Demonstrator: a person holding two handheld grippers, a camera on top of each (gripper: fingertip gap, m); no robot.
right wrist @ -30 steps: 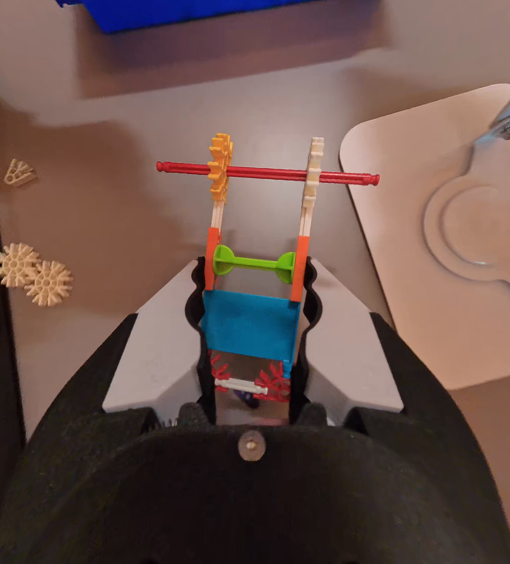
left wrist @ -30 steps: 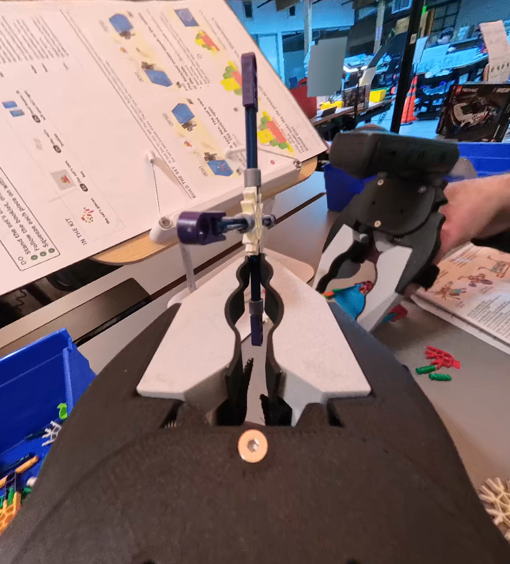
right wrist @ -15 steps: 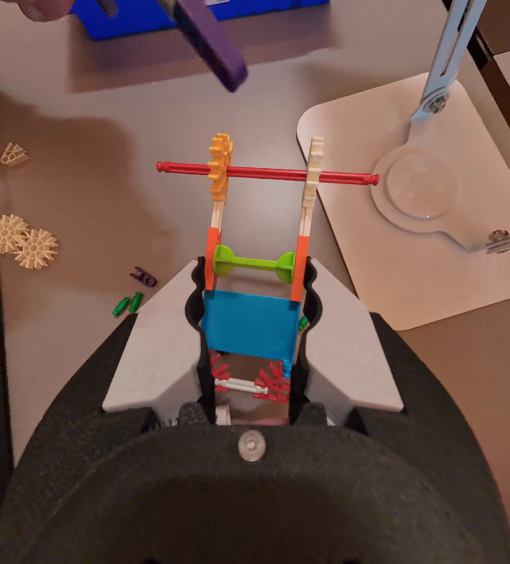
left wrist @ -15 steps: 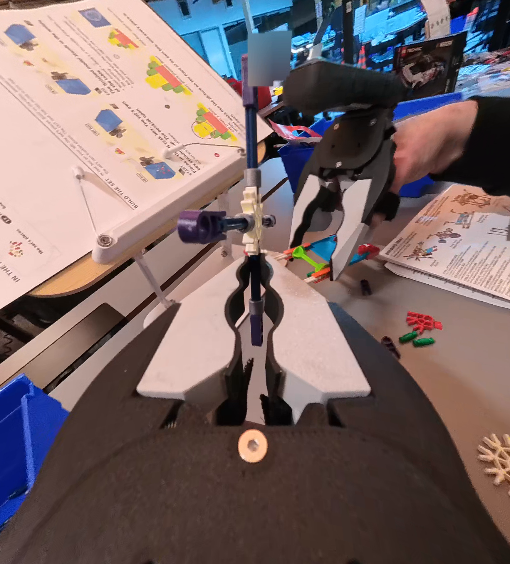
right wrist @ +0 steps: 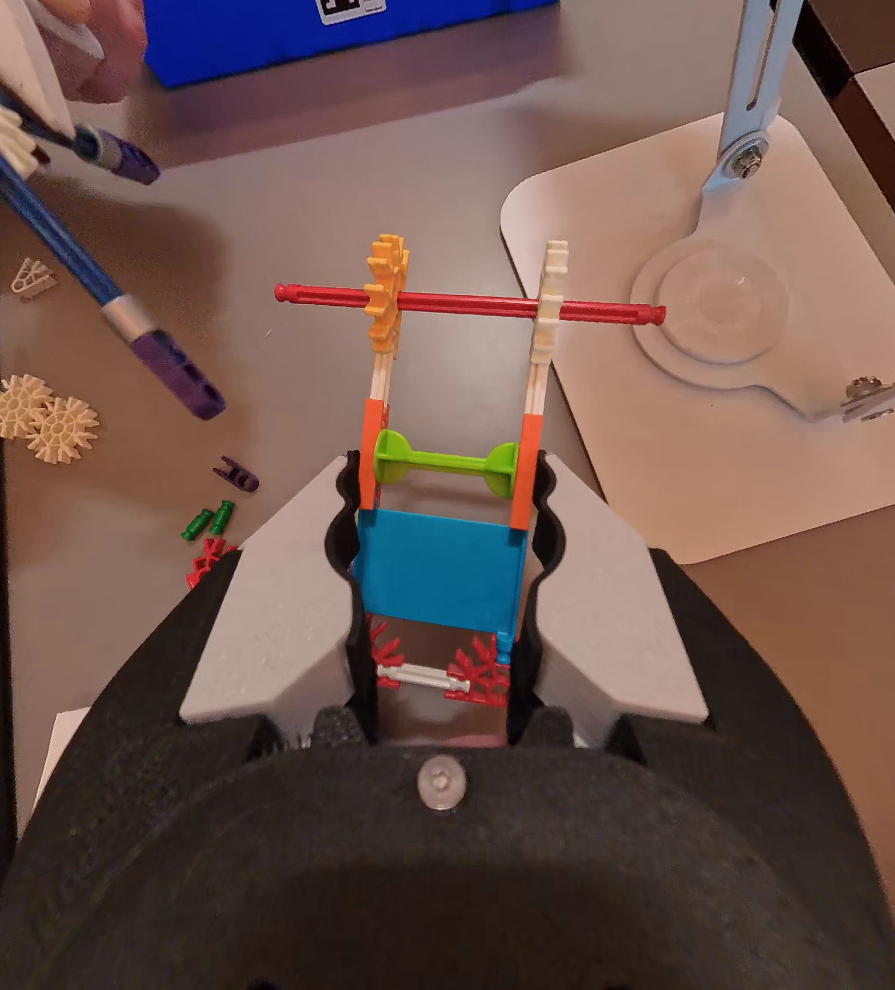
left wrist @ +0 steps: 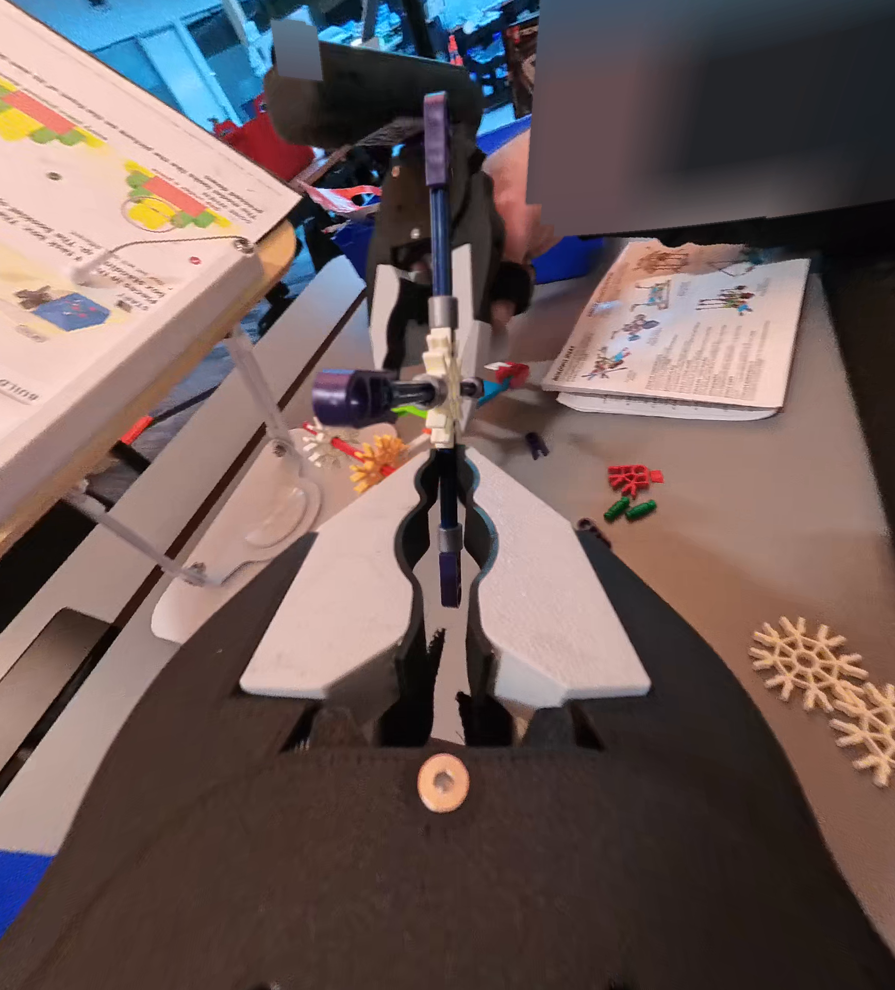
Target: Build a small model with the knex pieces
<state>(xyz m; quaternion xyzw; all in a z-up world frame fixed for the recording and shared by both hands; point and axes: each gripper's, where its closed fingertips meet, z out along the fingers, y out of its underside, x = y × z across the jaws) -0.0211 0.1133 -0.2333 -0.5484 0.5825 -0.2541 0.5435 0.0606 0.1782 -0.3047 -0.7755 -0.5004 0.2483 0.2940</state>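
Blue rod (left wrist: 441, 244) assembly stands clamped in the left gripper's (left wrist: 448, 541) closed fingers, facing the frame (right wrist: 437, 568) squeezed by the right gripper's (right wrist: 442, 557) fingers above the desk (right wrist: 284, 225).

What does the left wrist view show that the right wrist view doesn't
Only the left wrist view shows the slanted instruction board, the open booklet and the left hand-held gripper shut on the blue rod cross. Only the right wrist view shows the blue bin and the right hand-held gripper shut on the blue panel of the colourful model, below the lime spool. Both show the cream snowflake pieces, green connectors, red rod and white stand base.
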